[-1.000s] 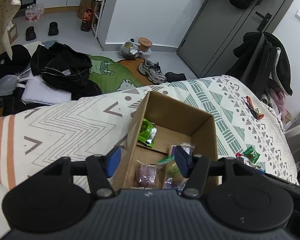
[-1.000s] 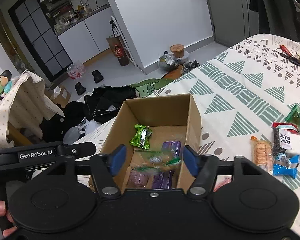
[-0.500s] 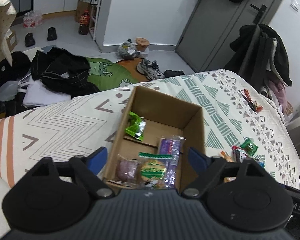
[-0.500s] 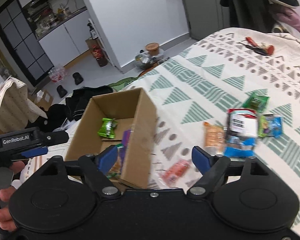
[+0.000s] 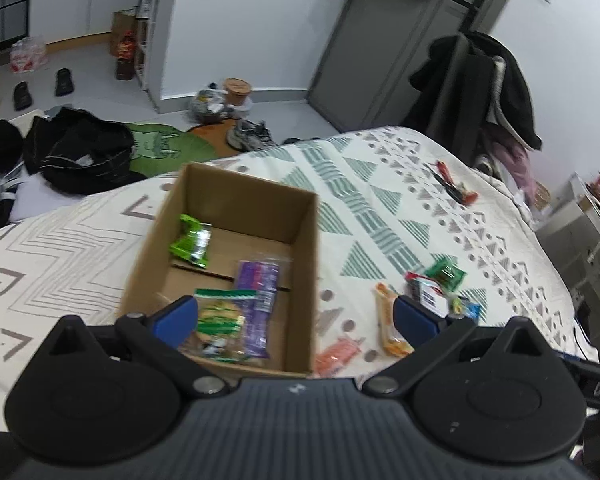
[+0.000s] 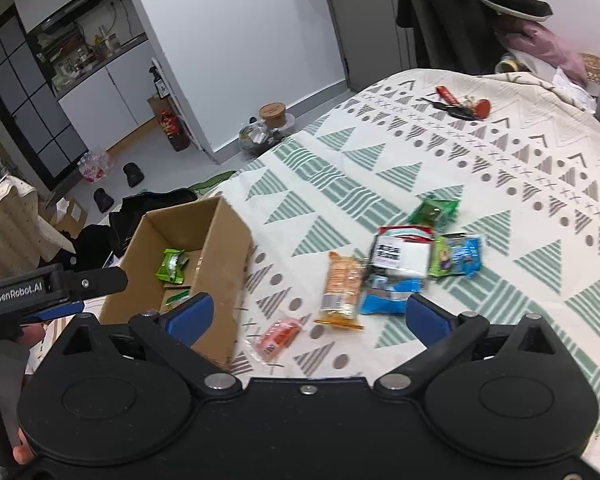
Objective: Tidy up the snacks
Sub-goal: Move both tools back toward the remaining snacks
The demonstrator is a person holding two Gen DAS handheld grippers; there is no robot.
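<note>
The open-topped brown cardboard box (image 6: pixel 216 256) can be entered from above, its upright walls blocking the sides. Right of it, a strip of patterned bedspread (image 6: pixel 512 184) lies bare before the loose cluster of snack packets (image 6: pixel 400 264); a small pink wrapper (image 6: pixel 278 334) lies there.

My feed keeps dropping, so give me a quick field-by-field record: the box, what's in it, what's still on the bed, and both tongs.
container: cardboard box on the patterned bedspread, open top
in box: green packet, purple packet, green-striped clear bag
still on bed: orange cracker pack, pink packet, black-and-white bag, dark green packet, blue packet
left tongs: open, empty, over the box's near end
right tongs: open, empty, facing the loose snacks
</note>
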